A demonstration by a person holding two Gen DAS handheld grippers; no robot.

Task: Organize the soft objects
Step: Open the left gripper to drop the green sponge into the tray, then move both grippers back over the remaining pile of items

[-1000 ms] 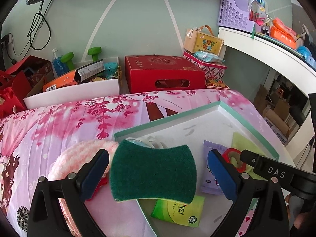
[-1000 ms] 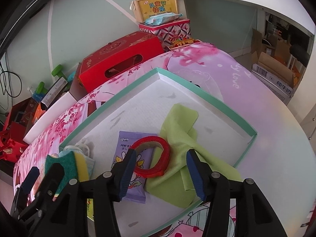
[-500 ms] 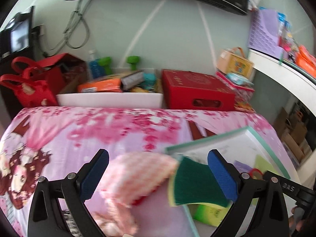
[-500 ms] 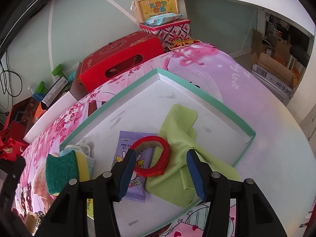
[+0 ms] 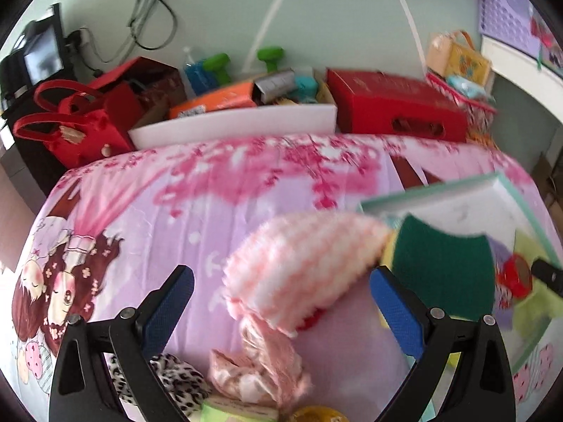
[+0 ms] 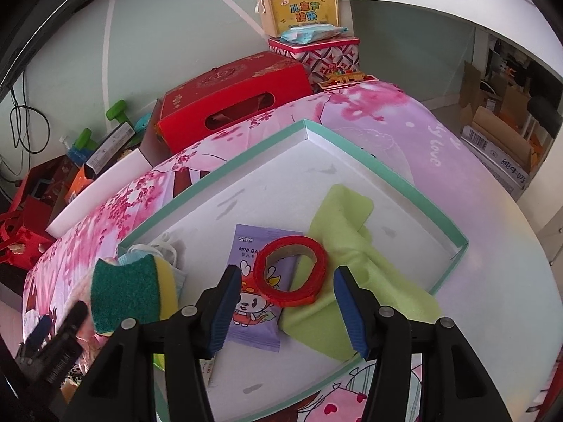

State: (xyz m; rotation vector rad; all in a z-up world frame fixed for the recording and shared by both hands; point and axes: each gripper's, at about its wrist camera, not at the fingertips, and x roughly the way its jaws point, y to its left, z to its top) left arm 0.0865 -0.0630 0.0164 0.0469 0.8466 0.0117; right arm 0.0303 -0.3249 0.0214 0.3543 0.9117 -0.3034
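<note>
My left gripper (image 5: 281,306) is open and empty above a fluffy pink-and-white cloth (image 5: 302,263) on the pink bedsheet. A green-and-yellow sponge (image 5: 443,274) rests at the left corner of the teal-rimmed white tray (image 6: 387,172); it also shows in the right wrist view (image 6: 126,292). My right gripper (image 6: 286,311) is open and empty over the tray, above a red tape ring (image 6: 292,270), a purple snack packet (image 6: 258,302) and a lime-green cloth (image 6: 352,246). A face mask (image 6: 155,249) lies behind the sponge.
A leopard-print cloth (image 5: 169,379), a pink scrunchie (image 5: 260,369) and a green tissue pack (image 5: 239,409) lie near the front of the bed. A red box (image 5: 394,109), a white bin (image 5: 239,123) and red bags (image 5: 81,126) stand behind the bed.
My left gripper has let go of the sponge at the tray's corner and swung left and back over the pink cloth. The right gripper has not moved.
</note>
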